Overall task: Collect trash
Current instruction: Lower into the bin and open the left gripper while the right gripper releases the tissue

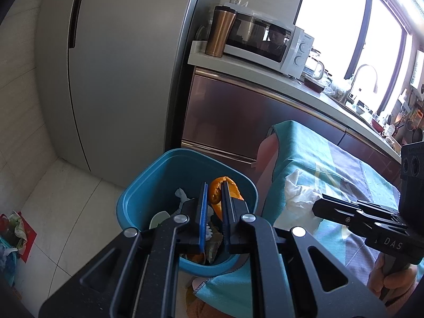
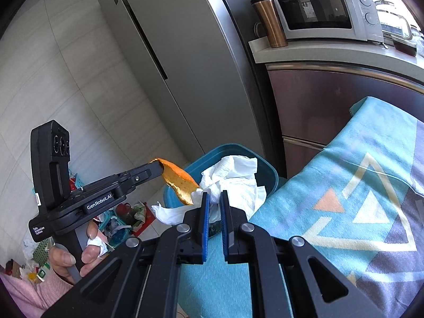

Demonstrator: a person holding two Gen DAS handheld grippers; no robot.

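Orange peel (image 1: 222, 189) pinched in my left hand-held gripper (image 1: 214, 185) above blue bin (image 1: 148, 185); right hand-held gripper (image 2: 214, 193) grips crumpled tissue (image 2: 233, 177) w/ jaws clamped.

The curled orange peel (image 2: 180, 185) looks leathery, its outer skin dimpled and faintly shiny, its inner side dull. The crumpled white tissue paper (image 2: 233, 182) is soft, matt and heavily creased. The teal plastic bin (image 1: 148, 182) has smooth walls with a low sheen. Both matt black grippers, the left gripper (image 1: 214, 198) and the right gripper (image 2: 214, 198), carry bright metal rivets, and their blue pads (image 2: 206, 212) look ribbed and rubbery. The turquoise patterned cloth (image 2: 331, 185) is woven and fuzzy. The tall grey refrigerator (image 2: 185, 66) is brushed, satin metal. The copper-coloured travel mug (image 1: 220, 34) gleams, and the white microwave (image 1: 299, 53) has a glossy dark glass door.
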